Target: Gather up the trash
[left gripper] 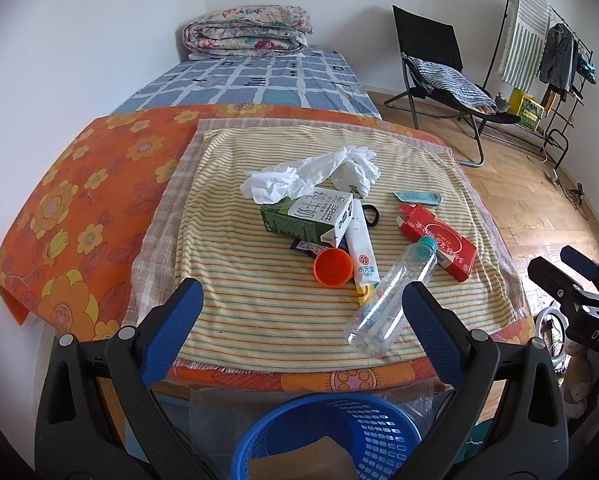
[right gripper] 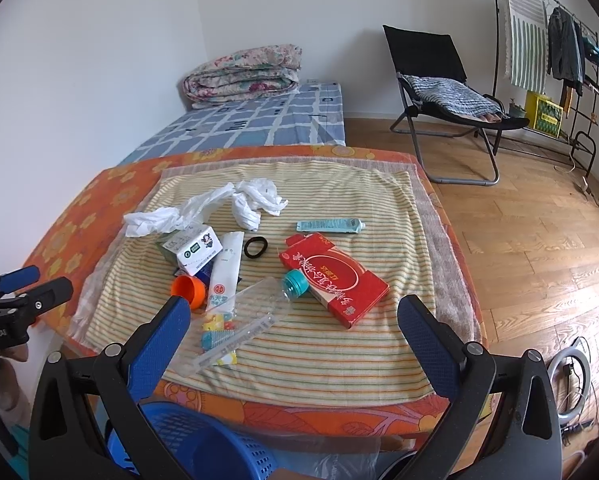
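The trash is seen spread over a striped cloth (left gripper: pixel 291 312) that lies on an orange flowered cover (left gripper: pixel 79 208) over the desk, with a bed (left gripper: pixel 259 80) behind it. A clear plastic bottle (left gripper: pixel 391 300) with a teal cap is laid on its side near the front edge, its cap end resting against a red carton (left gripper: pixel 443 244) and its body crossing a white tube (left gripper: pixel 361 248). An orange cap (left gripper: pixel 332 267) is found just beside the tube, touching it in the left wrist view, and a green and white milk carton (left gripper: pixel 307 220) is propped behind it, partly over the tube's far end. Crumpled white plastic (left gripper: pixel 315 174) is heaped at the back of the group, a black ring (right gripper: pixel 256 247) lies beside the tube, and a pale teal tube (right gripper: pixel 331 225) is set apart behind the red carton. A blue perforated basket (left gripper: pixel 339 436) is placed below the front edge of the desk, with something brown lying in it. The left gripper (left gripper: pixel 299 296) is held with its jaws spread wide and nothing between them, above the front of the cloth. The right gripper (right gripper: pixel 295 312) is likewise spread wide and empty, with the bottle and red carton framed between its blue fingers (right gripper: pixel 427 344). A folding chair (right gripper: pixel 451 100) and a clothes rack (right gripper: pixel 547 48) are seen on the wooden floor (right gripper: pixel 519 240) beyond.
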A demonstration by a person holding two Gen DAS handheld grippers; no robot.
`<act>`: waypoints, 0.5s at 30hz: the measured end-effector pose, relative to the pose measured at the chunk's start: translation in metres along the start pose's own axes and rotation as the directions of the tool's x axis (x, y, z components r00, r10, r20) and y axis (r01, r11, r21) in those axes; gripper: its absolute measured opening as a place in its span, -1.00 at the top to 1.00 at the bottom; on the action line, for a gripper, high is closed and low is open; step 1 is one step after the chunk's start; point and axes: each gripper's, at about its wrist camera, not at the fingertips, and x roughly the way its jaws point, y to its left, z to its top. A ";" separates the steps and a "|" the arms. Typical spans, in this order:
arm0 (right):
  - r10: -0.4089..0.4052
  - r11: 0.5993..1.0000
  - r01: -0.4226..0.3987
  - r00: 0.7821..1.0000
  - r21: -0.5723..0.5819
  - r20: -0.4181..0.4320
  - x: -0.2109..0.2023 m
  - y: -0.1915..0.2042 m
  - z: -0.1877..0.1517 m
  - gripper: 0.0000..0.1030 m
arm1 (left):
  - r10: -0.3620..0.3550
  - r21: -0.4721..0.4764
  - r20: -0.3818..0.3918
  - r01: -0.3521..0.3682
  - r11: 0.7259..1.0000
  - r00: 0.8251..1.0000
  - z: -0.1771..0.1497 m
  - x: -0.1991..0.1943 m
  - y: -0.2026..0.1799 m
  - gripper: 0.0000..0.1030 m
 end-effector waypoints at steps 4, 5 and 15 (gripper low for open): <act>0.001 1.000 -0.001 1.000 0.001 -0.001 0.000 0.000 -0.001 -0.99 | 0.004 0.003 0.006 -0.004 1.000 1.000 -0.001 -0.001 -0.002 -0.97; 0.000 1.000 0.000 1.000 0.002 -0.002 0.000 0.000 -0.001 -0.99 | 0.000 0.008 0.005 0.000 1.000 1.000 0.001 -0.001 -0.001 -0.97; 0.002 1.000 -0.002 1.000 0.002 -0.003 0.001 -0.001 0.000 -0.99 | 0.002 0.008 0.006 -0.002 1.000 1.000 -0.004 0.000 -0.002 -0.97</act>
